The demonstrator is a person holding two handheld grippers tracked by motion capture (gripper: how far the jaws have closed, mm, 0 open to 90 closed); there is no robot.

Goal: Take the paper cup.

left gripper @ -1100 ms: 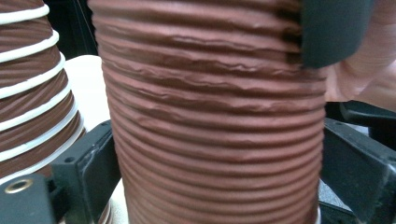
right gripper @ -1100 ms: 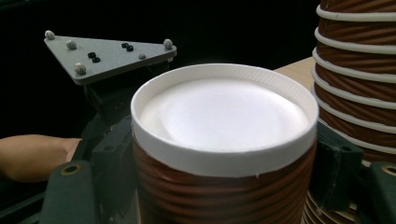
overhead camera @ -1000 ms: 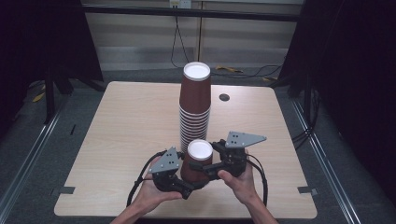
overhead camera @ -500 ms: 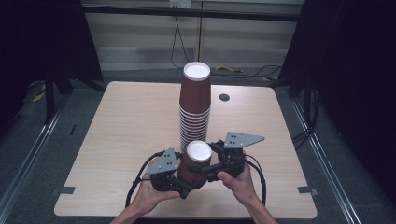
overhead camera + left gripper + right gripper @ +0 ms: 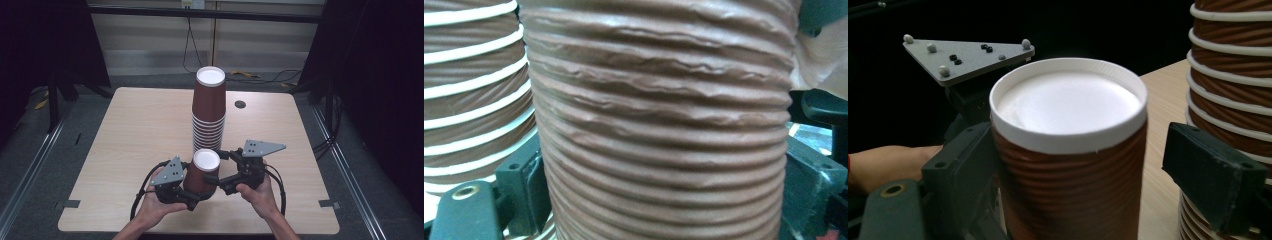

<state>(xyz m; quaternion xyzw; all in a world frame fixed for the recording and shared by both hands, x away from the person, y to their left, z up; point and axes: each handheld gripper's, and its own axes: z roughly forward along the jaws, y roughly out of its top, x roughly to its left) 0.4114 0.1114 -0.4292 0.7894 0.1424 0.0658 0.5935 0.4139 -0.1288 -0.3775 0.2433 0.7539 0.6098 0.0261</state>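
My left claw [image 5: 196,196] has just been closing and now grasps the brown cup [image 5: 202,172]; my right claw [image 5: 222,170] stands released around its rim, beside the stack [image 5: 209,112]

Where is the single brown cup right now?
In the high view the single brown cup stands near the table's front edge, between the left hand-held gripper and right hand-held gripper, just before the tall cup stack.

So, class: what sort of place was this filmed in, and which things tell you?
Probably a lab recording station: a bare light wooden table, black curtains around it, loose cables on the floor, and a tall stack of brown ribbed paper cups as props.
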